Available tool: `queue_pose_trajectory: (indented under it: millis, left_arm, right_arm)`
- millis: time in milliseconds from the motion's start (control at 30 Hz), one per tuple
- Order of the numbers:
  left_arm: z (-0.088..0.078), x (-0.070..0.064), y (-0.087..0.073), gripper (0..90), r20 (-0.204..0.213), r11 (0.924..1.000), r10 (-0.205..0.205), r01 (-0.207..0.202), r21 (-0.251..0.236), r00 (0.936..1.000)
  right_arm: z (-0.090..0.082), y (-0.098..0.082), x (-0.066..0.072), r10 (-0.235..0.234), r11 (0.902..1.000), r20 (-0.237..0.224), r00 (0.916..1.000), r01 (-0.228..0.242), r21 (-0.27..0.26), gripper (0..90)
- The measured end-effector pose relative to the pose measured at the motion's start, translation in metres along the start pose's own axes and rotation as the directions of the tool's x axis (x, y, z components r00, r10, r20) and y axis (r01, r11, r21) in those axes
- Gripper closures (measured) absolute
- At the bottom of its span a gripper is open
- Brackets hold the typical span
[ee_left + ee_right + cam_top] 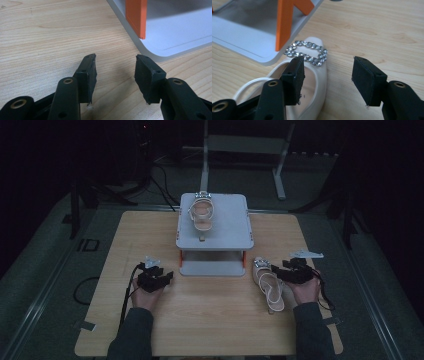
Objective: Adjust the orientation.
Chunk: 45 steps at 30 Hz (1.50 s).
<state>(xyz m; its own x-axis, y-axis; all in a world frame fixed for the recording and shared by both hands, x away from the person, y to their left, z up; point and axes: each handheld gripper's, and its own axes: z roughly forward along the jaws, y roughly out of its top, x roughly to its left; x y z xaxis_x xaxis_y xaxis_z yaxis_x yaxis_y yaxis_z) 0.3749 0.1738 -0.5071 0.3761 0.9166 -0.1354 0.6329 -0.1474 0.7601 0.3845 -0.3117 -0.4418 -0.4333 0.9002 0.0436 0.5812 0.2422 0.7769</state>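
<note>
At the left of the high view, my left gripper (156,276) hovers low over the bare wooden table (210,320), its jaws spread apart with nothing between them. In the left gripper view the same left gripper (115,75) points at plain wood, with a corner of the grey stand (175,42) and one of its orange legs (136,17) just ahead to the right.

At centre, the two-tier grey stand (235,227) sits at the far middle of the table, a pale strappy sandal (202,215) resting on its top shelf.

To the right of the stand, a second cream shoe (267,285) lies on the table, its toe close to the stand's base. My right gripper (280,271) sits over this shoe with its jaws parted. In the right gripper view my right gripper (328,80) has one pad above the shoe's (317,82) inner sole and the other over bare wood beside it, neither pressing on it. The rhinestone buckle (308,52) glitters at the toe, just beside the stand's orange leg (284,22).
</note>
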Motion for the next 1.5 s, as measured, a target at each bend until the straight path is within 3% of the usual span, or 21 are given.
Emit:
queue_pose_trajectory:
  millis: [233,333,433,767,1067,1500]
  left_arm:
    - [0.000,0.000,0.000,51.2,0.000,1.0000,0.003,-0.003,0.001,1.0000]
    - [0.000,-0.001,0.000,51.1,-0.001,1.0000,0.004,-0.004,0.002,1.0000]
    - [0.000,-0.001,0.000,51.0,-0.003,1.0000,0.009,-0.009,0.002,1.0000]
    - [0.001,-0.002,0.000,50.6,-0.008,1.0000,0.009,-0.009,0.002,0.9999]
    - [0.001,-0.002,0.000,50.1,-0.007,1.0000,0.008,-0.008,0.001,0.9999]
    - [0.001,-0.001,0.001,49.8,-0.004,1.0000,0.007,-0.007,0.001,1.0000]
  right_arm:
    - [-0.021,-0.005,0.019,-0.036,0.9993,0.023,0.9991,0.037,-0.012,44.0]
    - [-0.025,-0.010,0.029,-0.024,0.9995,0.027,0.9993,0.024,0.021,50.1]
    - [-0.028,-0.014,0.039,-0.041,0.9992,0.075,0.9964,0.041,0.003,53.2]
    - [-0.020,-0.019,0.054,-0.020,0.9954,0.120,0.9925,0.008,0.095,49.3]
    - [-0.013,-0.022,0.054,-0.030,0.9862,0.168,0.9853,0.001,0.165,53.0]
    - [-0.015,-0.020,0.043,0.040,0.9774,0.189,0.9811,-0.078,0.196,69.4]
